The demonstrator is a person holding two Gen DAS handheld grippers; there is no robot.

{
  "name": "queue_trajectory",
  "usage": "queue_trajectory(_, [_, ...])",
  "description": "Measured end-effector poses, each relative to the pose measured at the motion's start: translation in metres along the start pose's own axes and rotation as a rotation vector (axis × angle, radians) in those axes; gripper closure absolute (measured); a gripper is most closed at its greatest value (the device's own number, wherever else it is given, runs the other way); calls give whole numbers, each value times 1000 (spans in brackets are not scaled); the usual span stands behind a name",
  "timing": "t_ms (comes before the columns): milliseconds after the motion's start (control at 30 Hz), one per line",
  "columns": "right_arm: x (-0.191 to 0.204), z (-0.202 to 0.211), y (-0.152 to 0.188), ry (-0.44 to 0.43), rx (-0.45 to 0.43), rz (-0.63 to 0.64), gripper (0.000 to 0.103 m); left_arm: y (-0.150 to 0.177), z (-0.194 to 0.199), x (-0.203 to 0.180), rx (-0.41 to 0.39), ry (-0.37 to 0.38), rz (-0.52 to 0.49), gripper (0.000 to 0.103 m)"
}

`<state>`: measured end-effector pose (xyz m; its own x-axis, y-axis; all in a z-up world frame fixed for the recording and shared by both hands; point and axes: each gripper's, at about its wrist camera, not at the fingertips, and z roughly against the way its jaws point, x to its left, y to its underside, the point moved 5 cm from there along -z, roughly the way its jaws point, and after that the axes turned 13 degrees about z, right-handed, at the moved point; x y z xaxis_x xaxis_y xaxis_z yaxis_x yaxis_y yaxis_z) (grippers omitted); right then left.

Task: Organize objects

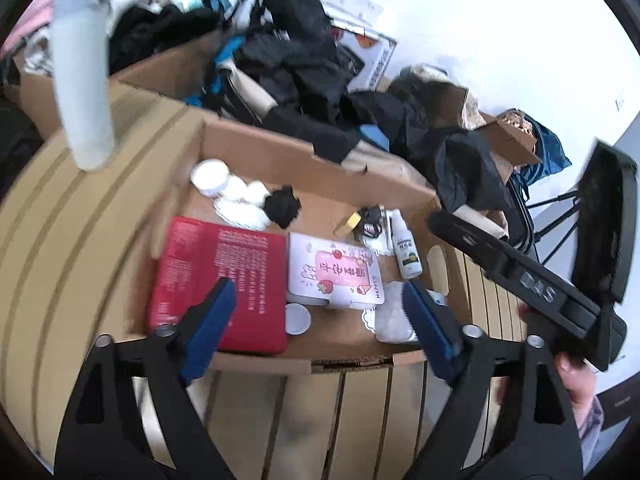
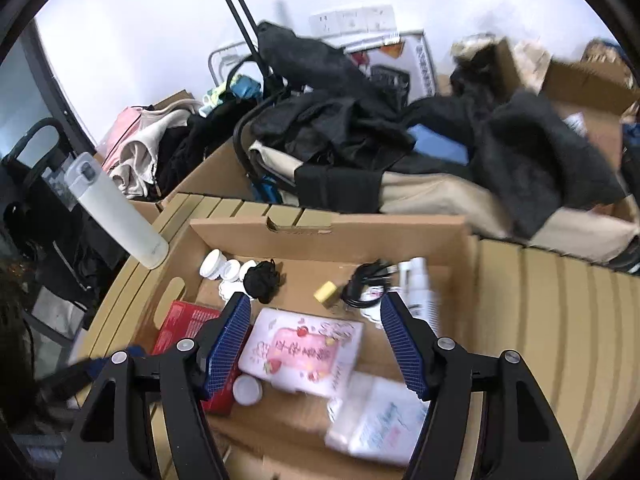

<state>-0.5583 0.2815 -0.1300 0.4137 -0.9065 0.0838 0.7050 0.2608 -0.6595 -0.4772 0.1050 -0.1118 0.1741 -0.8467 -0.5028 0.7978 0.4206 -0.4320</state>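
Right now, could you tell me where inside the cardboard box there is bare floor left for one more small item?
Bare cardboard shows along the far wall of the cardboard box, between the black scrunchie and the yellow cap. A smaller strip lies at the near edge, in front of the pink-label wipes pack. The left side is crowded by the red box and white jars.

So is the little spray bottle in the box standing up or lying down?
Lying down: the spray bottle rests flat on the box floor, label up.
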Motion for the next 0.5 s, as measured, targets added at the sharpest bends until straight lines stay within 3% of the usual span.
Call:
queue_trajectory(133, [1, 56, 7, 86, -10, 53, 29, 1, 45, -2, -96, -51, -32, 4])
queue_trajectory(200, [1, 87, 14, 113, -30, 59, 21, 7, 69, -2, -130, -74, -44, 4])
queue_trajectory(500, [27, 200, 83, 156, -50, 96, 21, 56, 160, -10, -210, -93, -163, 0])
